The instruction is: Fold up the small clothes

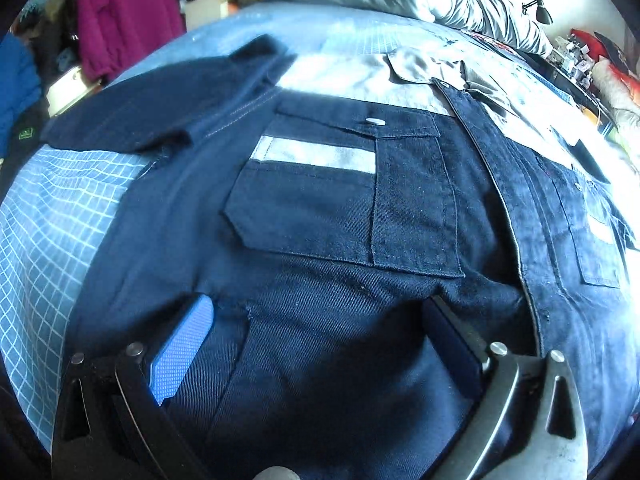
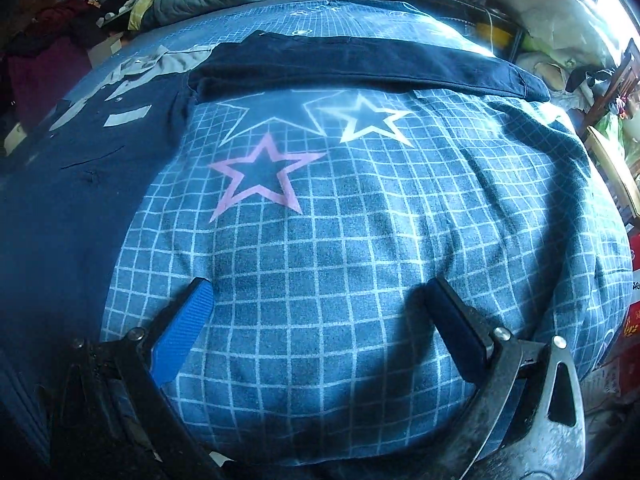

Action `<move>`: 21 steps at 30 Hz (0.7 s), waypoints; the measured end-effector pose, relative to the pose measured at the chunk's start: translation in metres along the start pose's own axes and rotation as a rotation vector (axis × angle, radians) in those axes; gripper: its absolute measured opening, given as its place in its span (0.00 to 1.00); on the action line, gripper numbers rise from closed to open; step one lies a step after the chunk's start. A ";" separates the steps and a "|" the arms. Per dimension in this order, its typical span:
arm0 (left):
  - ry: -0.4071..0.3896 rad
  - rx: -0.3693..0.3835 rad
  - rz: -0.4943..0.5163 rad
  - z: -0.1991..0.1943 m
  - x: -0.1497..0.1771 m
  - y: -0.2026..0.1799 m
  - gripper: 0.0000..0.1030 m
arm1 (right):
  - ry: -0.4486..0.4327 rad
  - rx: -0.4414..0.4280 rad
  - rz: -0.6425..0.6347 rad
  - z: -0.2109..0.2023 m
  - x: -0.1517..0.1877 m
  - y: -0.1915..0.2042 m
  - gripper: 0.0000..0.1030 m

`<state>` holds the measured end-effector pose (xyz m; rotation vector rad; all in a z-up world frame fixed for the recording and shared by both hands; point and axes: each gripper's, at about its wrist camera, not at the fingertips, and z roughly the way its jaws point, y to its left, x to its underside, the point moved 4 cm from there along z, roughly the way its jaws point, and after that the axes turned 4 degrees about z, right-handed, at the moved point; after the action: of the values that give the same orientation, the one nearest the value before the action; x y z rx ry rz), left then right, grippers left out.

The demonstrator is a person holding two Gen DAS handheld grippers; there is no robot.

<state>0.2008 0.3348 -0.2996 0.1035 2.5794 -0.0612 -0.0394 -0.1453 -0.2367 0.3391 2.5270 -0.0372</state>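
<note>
Surface: bed under a blue grid blanket point(image 2: 360, 240) with star prints.
Item: navy work jacket point(image 1: 320, 280), spread flat, buttoned chest pocket point(image 1: 344, 196) up, right sleeve point(image 2: 360, 68) stretched sideways.
Handling: you'll find it heavy, stiff twill, not slippery; pinch seams, hem or cuff.
Left gripper point(image 1: 320, 320): wide apart over the jacket, holding nothing.
Right gripper point(image 2: 316, 312): wide apart over blanket, holding nothing.
Writing: none you can read.

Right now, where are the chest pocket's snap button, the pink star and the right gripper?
Snap button point(image 1: 375, 121): left wrist view, its centre.
Pink star point(image 2: 262, 173): right wrist view, its dark middle.
Right gripper point(image 2: 318, 304): right wrist view, between its fingertips.
</note>
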 end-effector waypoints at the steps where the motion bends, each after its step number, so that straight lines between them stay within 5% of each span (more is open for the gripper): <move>1: -0.001 -0.001 0.000 0.001 0.001 -0.002 1.00 | -0.002 -0.009 0.002 -0.002 0.001 -0.001 1.00; 7: -0.001 0.000 -0.001 -0.001 0.005 -0.001 1.00 | -0.065 -0.148 0.119 -0.030 -0.026 -0.038 1.00; 12: -0.001 -0.002 -0.003 -0.002 0.001 0.003 1.00 | -0.210 -0.138 0.381 -0.034 -0.113 -0.150 1.00; 15: 0.004 -0.002 -0.004 -0.004 0.000 0.005 1.00 | -0.144 -0.234 0.598 0.008 -0.151 -0.224 1.00; 17: 0.007 -0.005 0.000 -0.004 0.000 0.004 1.00 | -0.098 -0.282 0.731 0.039 -0.163 -0.261 0.90; 21: 0.011 -0.008 0.005 -0.003 0.000 0.004 1.00 | -0.097 -0.313 0.832 0.070 -0.181 -0.291 0.81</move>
<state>0.1997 0.3385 -0.2974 0.1074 2.5899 -0.0488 0.0711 -0.4765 -0.2077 1.1784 2.0697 0.6331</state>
